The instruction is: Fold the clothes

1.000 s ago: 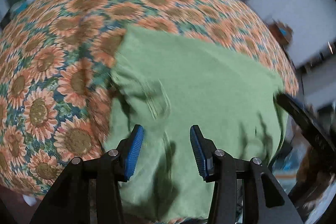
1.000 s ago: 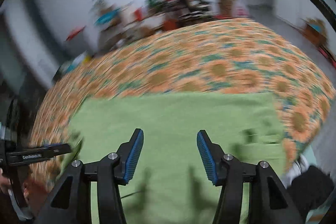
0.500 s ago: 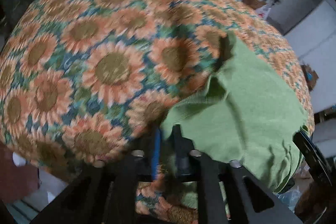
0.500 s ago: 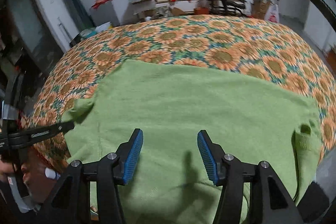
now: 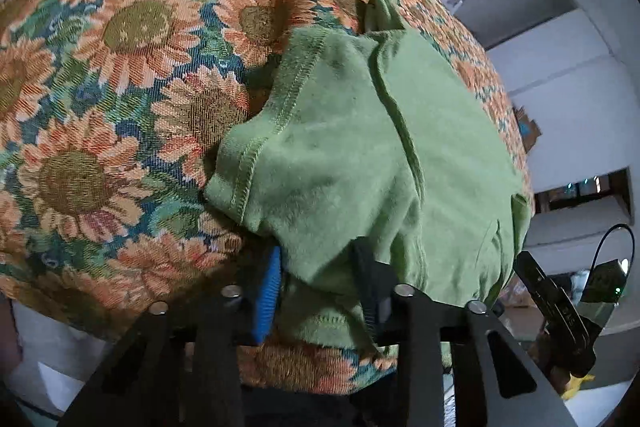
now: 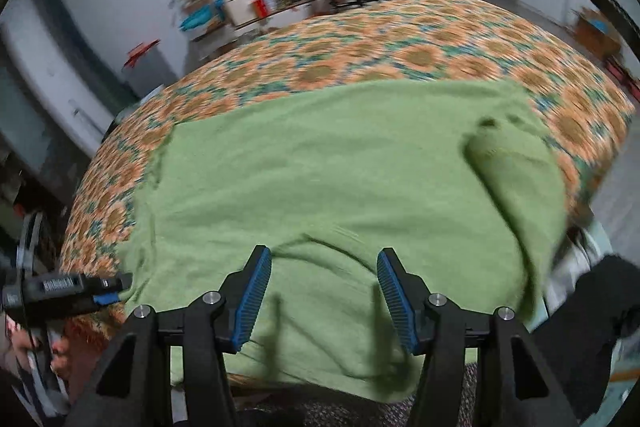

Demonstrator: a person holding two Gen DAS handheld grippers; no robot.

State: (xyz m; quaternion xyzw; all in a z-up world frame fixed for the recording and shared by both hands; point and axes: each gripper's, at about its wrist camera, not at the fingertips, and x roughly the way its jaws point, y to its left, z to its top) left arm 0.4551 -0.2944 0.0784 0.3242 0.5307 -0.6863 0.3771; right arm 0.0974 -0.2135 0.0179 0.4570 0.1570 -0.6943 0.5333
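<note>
Fabric of the green shirt (image 5: 360,155) is now clamped in the left gripper (image 5: 320,291), its sleeve bunched; right gripper (image 6: 324,291) hovers, jaws apart.

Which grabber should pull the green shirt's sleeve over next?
Probably the left gripper: its fingers already pinch the green shirt at the sleeve. The right gripper is open above the cloth, holding nothing.

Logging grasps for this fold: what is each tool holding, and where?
Left tool is shut on the green shirt at its sleeve edge. Right tool is open, holding nothing.
</note>
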